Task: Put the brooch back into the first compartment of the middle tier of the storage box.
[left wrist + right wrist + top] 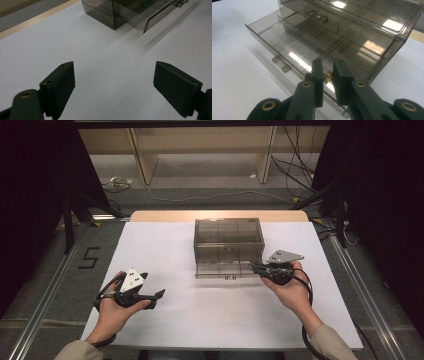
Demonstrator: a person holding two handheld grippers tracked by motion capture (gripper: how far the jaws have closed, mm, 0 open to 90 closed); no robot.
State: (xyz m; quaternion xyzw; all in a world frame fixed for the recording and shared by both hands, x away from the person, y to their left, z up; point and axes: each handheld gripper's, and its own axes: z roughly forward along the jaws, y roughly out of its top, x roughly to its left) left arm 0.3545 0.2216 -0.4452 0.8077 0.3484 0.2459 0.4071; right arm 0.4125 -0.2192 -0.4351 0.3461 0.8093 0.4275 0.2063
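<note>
Over open drawer (294,47), right gripper (328,75).

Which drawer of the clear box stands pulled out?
The lower drawer is pulled out toward the person. The upper drawer sits flush inside the box.

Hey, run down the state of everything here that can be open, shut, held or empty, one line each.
Lower drawer: pulled out, compartments look empty.
Upper drawer: pushed in.
Small gold piece: pinched between the right gripper's jaws, over the lower drawer.
Right gripper: shut on the small gold piece.
Left gripper: open, holding nothing, above the white table.
</note>
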